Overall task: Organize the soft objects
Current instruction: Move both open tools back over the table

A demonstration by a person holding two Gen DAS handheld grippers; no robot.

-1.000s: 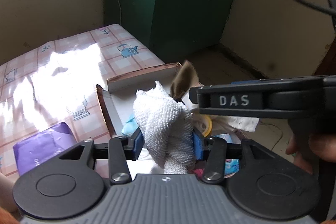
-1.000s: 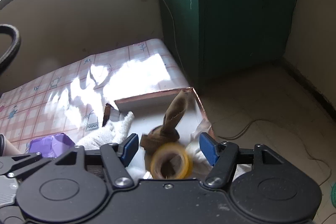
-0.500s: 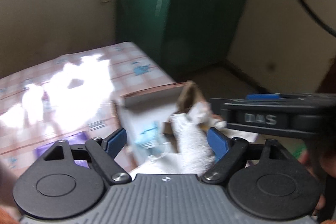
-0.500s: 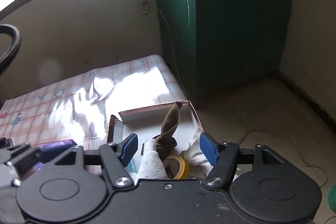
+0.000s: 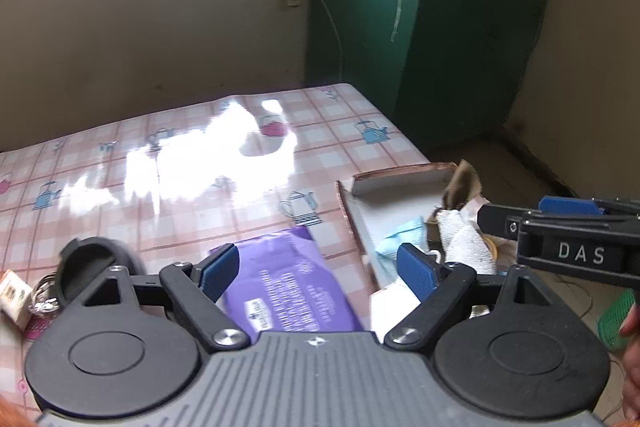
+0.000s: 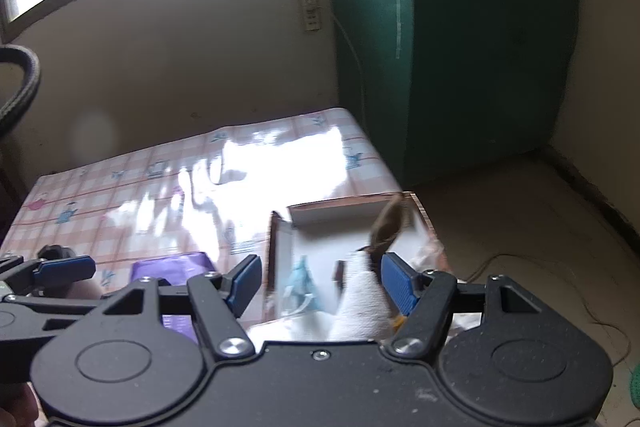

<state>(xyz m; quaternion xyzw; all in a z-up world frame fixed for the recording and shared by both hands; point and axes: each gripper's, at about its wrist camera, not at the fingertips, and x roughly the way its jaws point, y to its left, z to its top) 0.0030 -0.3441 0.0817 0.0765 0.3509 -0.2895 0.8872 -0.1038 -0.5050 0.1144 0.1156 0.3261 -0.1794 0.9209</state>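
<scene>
Most of the soft stuff looks put away — the box (image 5: 362,223) at the table's right edge holds a white towel (image 5: 464,243), a brown cloth (image 5: 460,187) poking up near its far corner, a pale blue mask (image 5: 402,237) on the floor of it, plus a bit of yellow tape by the towel (only a sliver shows, so can't say more). Left gripper (image 5: 320,269) hangs wide, nothing between its blue pads; it sits over the purple pack (image 5: 288,287), which lies flat on the table (image 5: 160,187) just left of the box, not touched. Right gripper (image 6: 320,285) is wide too, empty — the towel shows between its fingers but the pads aren't on it. So what's left, I'd guess: the purple pack, if it counts as soft. Over at the far left edge there's a black round thing, keys & a small carton — hard items, prob. not part of the job.
</scene>
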